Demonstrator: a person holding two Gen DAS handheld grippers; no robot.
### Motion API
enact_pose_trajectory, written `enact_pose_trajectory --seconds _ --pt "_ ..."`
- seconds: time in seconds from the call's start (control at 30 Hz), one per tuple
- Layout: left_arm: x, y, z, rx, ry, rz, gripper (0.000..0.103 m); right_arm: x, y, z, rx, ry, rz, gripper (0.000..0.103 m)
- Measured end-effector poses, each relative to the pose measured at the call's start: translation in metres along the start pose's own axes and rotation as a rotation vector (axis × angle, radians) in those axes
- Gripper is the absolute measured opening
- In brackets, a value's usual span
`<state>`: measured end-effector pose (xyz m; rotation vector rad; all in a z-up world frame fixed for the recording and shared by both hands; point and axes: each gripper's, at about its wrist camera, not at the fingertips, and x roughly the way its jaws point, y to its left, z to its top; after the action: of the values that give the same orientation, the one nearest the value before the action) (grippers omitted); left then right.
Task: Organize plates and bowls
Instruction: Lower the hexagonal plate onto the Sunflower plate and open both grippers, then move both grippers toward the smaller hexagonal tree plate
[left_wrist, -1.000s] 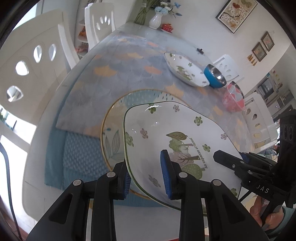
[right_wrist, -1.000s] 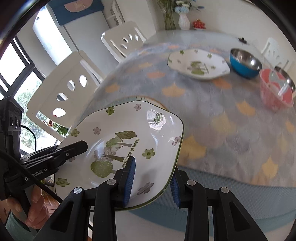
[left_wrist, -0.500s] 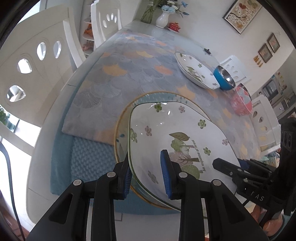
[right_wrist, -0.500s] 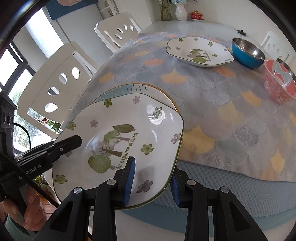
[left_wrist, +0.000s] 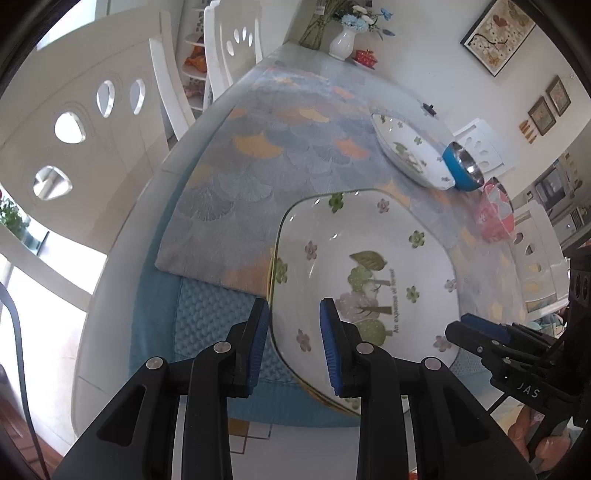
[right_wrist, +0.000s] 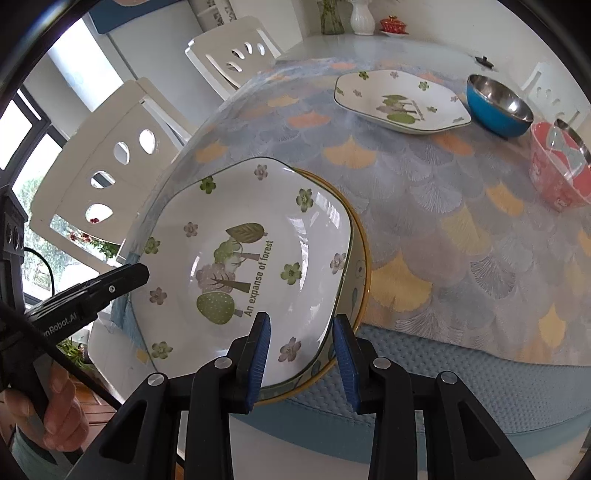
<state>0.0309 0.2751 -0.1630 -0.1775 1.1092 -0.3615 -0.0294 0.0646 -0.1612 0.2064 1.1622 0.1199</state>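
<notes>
A white forest-print plate (left_wrist: 369, 266) (right_wrist: 243, 266) lies on a gold-rimmed round plate (right_wrist: 360, 266) at the table's near edge. My left gripper (left_wrist: 293, 343) straddles the white plate's left rim with jaws parted. My right gripper (right_wrist: 301, 354) straddles its right rim, also parted. A second forest-print plate (right_wrist: 400, 99) (left_wrist: 410, 151), a blue steel bowl (right_wrist: 498, 105) (left_wrist: 461, 168) and a pink bowl (right_wrist: 559, 170) (left_wrist: 496, 212) sit farther back.
A scale-patterned runner (right_wrist: 424, 192) lies over a blue mat (right_wrist: 461, 376) on the table. White chairs (right_wrist: 122, 158) stand along the left side. A white vase (left_wrist: 341, 42) and a small red pot (right_wrist: 393, 26) sit at the far end.
The white plate came down from a tilted, lifted pose onto the gold-rimmed plate. Both grippers' jaws widened around its rim.
</notes>
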Motion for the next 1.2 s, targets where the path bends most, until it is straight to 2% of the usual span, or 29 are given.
enact_pose_trajectory --seconds 0.3,0.4,0.5,0.77,0.83,0.9,1.0,1.13,1.2 --pt "-0.011 -0.021 0.020 0.049 -0.029 -0.024 0.025 -0.019 -0.007 0.007 0.006 -0.035 -0.012 0.034" --pt "-0.020 -0.033 0.031 0.075 -0.047 -0.055 0.025 -0.025 -0.012 0.013 0.022 -0.041 -0.015 0.034" --pt "-0.041 -0.042 0.049 0.075 -0.098 -0.129 0.025 -0.034 -0.019 0.023 0.043 -0.051 -0.016 0.034" --pt "-0.105 -0.077 0.106 0.202 -0.300 -0.112 0.027 -0.091 -0.047 0.063 0.116 -0.226 -0.049 0.035" --pt "-0.112 -0.086 0.118 0.228 -0.324 -0.116 0.027 -0.105 -0.054 0.073 0.136 -0.269 -0.057 0.045" --pt "-0.111 -0.092 0.129 0.247 -0.333 -0.119 0.027 -0.119 -0.063 0.084 0.162 -0.324 -0.068 0.056" --pt "-0.103 -0.102 0.145 0.278 -0.333 -0.102 0.027 -0.135 -0.078 0.101 0.199 -0.383 -0.077 0.056" --pt "-0.080 -0.107 0.171 0.287 -0.306 -0.113 0.029 -0.137 -0.093 0.121 0.242 -0.402 -0.091 0.057" --pt "-0.065 -0.108 0.183 0.283 -0.275 -0.134 0.035 -0.131 -0.100 0.128 0.261 -0.397 -0.101 0.057"
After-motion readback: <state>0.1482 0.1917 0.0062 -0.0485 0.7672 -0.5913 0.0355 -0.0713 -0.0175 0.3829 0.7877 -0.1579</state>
